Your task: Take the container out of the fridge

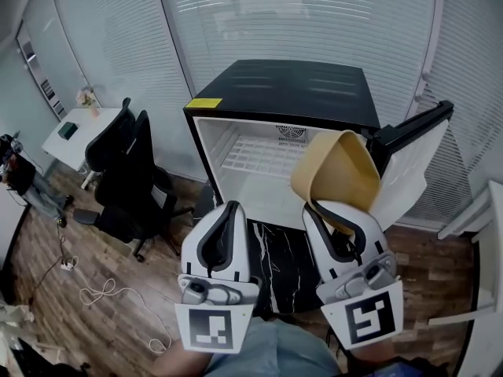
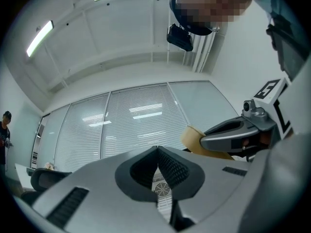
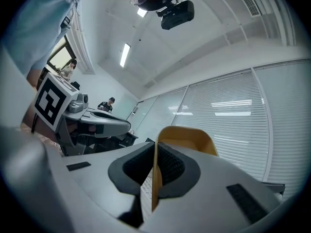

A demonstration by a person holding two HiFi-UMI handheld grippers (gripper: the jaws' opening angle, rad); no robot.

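Observation:
A black mini fridge [image 1: 283, 93] stands with its door [image 1: 409, 163] swung open to the right; its white inside with a wire shelf [image 1: 255, 159] holds nothing I can see. My right gripper [image 1: 318, 210] is shut on the rim of a tan paper container [image 1: 338, 171], held up in front of the fridge opening. The right gripper view shows the container's wall [image 3: 187, 140] pinched edge-on between the pads [image 3: 167, 166]. My left gripper [image 1: 228, 206] hangs beside it, shut and empty. Its jaws [image 2: 158, 154] meet, and the container [image 2: 194, 137] and right gripper [image 2: 233, 132] show to their right.
Two black office chairs [image 1: 130, 171] and a white desk [image 1: 78, 132] stand left of the fridge. A white cable [image 1: 102, 293] lies on the wooden floor. A dark marbled mat [image 1: 283, 258] lies before the fridge. Glass walls with blinds stand behind. A person [image 1: 20, 175] sits far left.

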